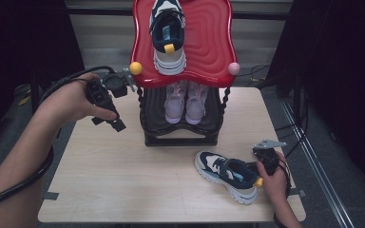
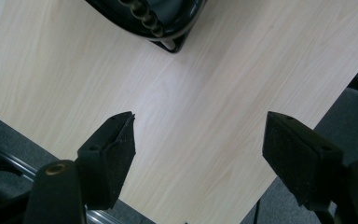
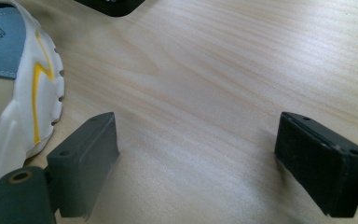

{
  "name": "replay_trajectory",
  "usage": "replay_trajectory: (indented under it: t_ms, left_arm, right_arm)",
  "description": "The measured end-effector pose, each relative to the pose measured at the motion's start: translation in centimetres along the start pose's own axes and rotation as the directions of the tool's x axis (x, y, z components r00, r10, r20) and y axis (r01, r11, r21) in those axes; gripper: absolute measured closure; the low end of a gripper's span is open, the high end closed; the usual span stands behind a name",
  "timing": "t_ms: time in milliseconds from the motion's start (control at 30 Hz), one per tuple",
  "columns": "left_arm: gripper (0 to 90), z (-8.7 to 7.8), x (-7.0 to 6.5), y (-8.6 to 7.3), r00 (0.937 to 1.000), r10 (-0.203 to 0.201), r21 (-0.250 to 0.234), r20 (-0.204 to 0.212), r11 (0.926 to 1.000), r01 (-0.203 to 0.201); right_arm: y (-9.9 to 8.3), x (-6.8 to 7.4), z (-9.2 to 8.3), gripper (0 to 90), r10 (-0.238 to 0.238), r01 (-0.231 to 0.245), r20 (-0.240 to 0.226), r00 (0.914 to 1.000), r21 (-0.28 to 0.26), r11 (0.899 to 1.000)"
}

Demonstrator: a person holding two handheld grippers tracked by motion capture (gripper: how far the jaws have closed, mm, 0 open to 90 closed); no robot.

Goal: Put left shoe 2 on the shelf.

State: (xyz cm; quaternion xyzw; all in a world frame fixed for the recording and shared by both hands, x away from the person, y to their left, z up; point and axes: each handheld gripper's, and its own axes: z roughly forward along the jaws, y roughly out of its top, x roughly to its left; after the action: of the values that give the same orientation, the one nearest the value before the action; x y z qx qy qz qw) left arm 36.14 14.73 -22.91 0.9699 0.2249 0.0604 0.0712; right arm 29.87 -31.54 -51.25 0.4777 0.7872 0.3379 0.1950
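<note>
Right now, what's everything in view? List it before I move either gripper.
Sneaker on table: one, navy and white with yellow, near right table edge, beside the right gripper.
Sneaker on rack top: one, same colours, on the red top shelf.
Pink sneakers: two, side by side on the lower black shelf.
Shoe rack: one, red top, black base, at the table's far side.
Table: one, light wood.
Left gripper: open, above bare table.
Right gripper: open, nothing between its jaws.

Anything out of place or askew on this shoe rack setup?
One navy and white sneaker lies alone on the table, angled, beside the right gripper, while its match sits on the red top shelf. The pale pair below stands neatly together. Both grippers are open and empty; nothing is spilled or damaged.
</note>
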Motion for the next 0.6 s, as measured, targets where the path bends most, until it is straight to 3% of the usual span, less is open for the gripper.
replay_trajectory:
  t_ms: [300, 400, 600]
  left_arm:
    - [25.2, 2.8, -0.3, -0.5, 0.9995, 0.008, 0.035, 0.029, 0.9993, -0.009]
    - [25.3, 4.0, -0.5, -0.7, 0.9993, 0.0, 0.031, 0.039, 0.9995, -0.001]
    - [25.7, 6.9, -0.6, -1.0, 0.9968, 0.01, 0.07, 0.079, 0.9974, -0.015]
  right_arm:
    - [0.0, 0.0, 0.0, 12.6, 0.0, 0.0, 0.0, 1.0, -0.002, 1.0]
    - [0.0, 0.0, 0.0, 12.6, 0.0, 0.0, 0.0, 1.0, -0.002, 1.0]
    - [0.0, 0.0, 0.0, 12.6, -0.002, 0.002, -0.001, 1.0, -0.003, 1.0]
